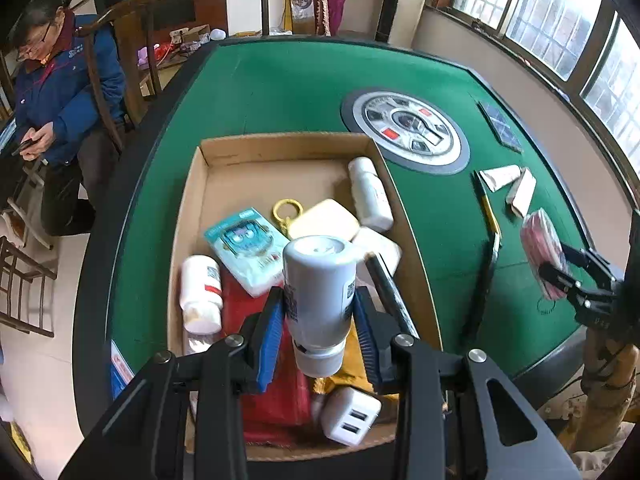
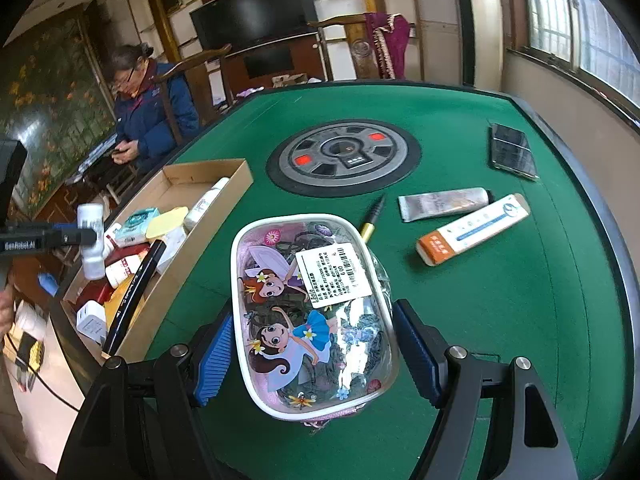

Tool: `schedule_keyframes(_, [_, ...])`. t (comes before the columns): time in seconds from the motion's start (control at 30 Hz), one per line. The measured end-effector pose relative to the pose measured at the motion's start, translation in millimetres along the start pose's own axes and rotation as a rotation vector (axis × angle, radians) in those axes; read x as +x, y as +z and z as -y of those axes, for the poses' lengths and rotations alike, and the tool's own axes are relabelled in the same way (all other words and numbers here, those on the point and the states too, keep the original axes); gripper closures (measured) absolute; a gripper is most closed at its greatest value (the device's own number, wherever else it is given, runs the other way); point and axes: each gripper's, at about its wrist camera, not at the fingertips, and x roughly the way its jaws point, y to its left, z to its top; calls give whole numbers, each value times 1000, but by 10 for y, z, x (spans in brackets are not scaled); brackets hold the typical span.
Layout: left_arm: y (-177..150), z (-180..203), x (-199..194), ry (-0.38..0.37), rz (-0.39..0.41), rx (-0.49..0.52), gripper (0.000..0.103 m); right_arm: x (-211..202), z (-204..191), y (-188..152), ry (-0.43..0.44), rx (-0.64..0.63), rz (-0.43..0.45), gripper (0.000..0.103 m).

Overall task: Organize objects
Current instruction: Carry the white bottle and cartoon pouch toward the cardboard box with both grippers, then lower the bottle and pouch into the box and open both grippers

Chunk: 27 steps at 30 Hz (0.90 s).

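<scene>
Left gripper [image 1: 320, 316] clamped on white bottle [image 1: 318, 292] over cardboard box [image 1: 280, 148]. Right gripper [image 2: 316, 354] gripping cartoon pouch [image 2: 312, 316] above green worktop [image 2: 500, 280].

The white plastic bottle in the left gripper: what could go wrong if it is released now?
The white plastic bottle hangs cap-down over the crowded brown cardboard box. Released, it may hit the white USB charger or roll on the red packet. The leaning black stick beside it might be knocked out.
</scene>
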Motion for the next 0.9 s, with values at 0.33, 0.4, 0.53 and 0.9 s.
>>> schedule_keyframes(0.33, [461, -355, 283, 13, -10, -30, 69, 109, -437, 256, 44, -124, 8, 24])
schedule_keyframes(0.4, [552, -447, 333, 30, -15, -40, 69, 132, -494, 270, 54, -137, 6, 23])
schedule_keyframes(0.53, [685, -619, 431, 78, -43, -51, 69, 196, -548, 262, 64, -143, -7, 23])
schedule_keyframes(0.9, [732, -817, 731, 163, -102, -41, 69, 383, -774, 362, 93, -207, -29, 23])
